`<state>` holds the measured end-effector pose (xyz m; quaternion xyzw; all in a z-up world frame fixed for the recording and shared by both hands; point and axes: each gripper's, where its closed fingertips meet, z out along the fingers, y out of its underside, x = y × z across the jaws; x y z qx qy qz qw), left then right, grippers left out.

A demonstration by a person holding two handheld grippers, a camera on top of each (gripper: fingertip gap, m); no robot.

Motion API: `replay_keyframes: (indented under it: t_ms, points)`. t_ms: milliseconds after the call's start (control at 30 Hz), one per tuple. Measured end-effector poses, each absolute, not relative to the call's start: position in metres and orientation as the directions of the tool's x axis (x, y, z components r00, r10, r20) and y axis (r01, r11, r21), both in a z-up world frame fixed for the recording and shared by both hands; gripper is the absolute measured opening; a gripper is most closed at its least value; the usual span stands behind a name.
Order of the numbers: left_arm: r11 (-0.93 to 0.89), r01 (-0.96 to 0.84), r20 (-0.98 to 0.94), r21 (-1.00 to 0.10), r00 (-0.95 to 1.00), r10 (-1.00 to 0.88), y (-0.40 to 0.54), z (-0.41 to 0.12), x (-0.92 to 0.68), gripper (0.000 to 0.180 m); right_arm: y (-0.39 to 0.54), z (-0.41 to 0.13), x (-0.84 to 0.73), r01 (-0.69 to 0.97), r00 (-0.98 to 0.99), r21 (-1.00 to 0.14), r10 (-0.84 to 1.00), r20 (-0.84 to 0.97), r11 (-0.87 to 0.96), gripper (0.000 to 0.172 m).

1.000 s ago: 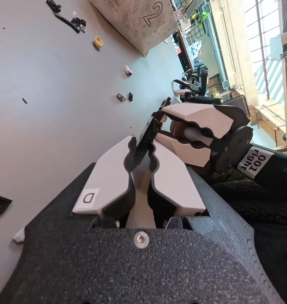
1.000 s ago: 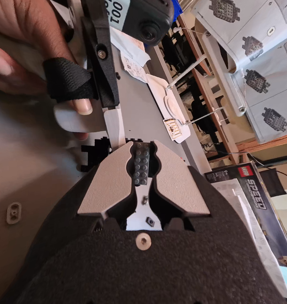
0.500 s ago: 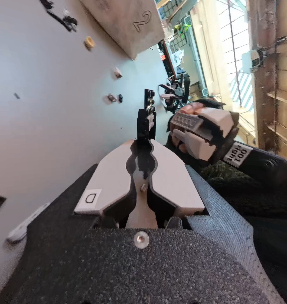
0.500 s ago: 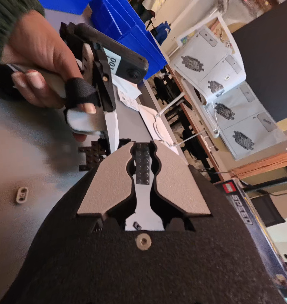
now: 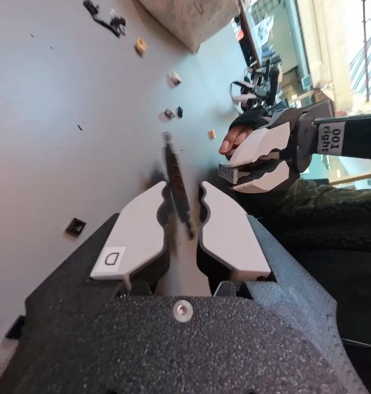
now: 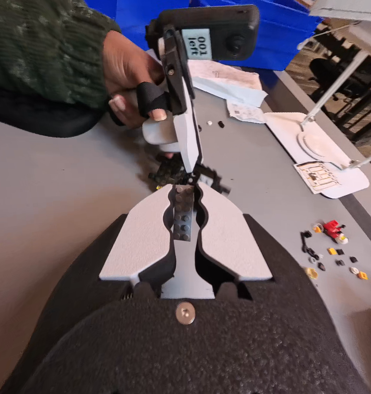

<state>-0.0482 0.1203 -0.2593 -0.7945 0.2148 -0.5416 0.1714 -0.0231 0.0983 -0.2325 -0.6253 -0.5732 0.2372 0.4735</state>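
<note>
Left gripper: jaws parted; black assembly leaning between them, tilted and blurred, clear of the right pad, so apparently let go onto the table.
Right gripper: narrow, pads pressed on a grey plate, studs up, carried level just beside the assembly.
Loose parts: scattered well to the right.
Change: left jaws wider than half a second ago; right grip unchanged.

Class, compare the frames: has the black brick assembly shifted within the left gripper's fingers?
Yes. The black brick assembly now leans against the left finger, clear of the right one.
</note>
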Motion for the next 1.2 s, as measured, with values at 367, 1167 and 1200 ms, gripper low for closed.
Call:
replay_keyframes:
  t_ms: [367, 1167, 1200]
  points:
    - [-0.714, -0.187, 0.691, -0.674, 0.182, -0.7, 0.1, -0.219, -0.043, 0.033, 0.093, -0.231, -0.029, 0.546, 0.196, -0.8, 0.89, 0.411, 0.249, 0.016]
    - [-0.726, -0.134, -0.269, -0.675, 0.96, 0.073, 0.071, -0.17, -0.405, 0.007, 0.127, -0.257, -0.009, 0.555, 0.462, -0.809, 0.881, 0.106, -0.194, 0.037]
    - [-0.745, -0.113, -0.26, -0.657, 0.962, 0.083, 0.067, -0.179, -0.411, 0.014, 0.128, -0.263, -0.011, 0.567, 0.469, -0.795, 0.878, 0.098, -0.214, 0.039]
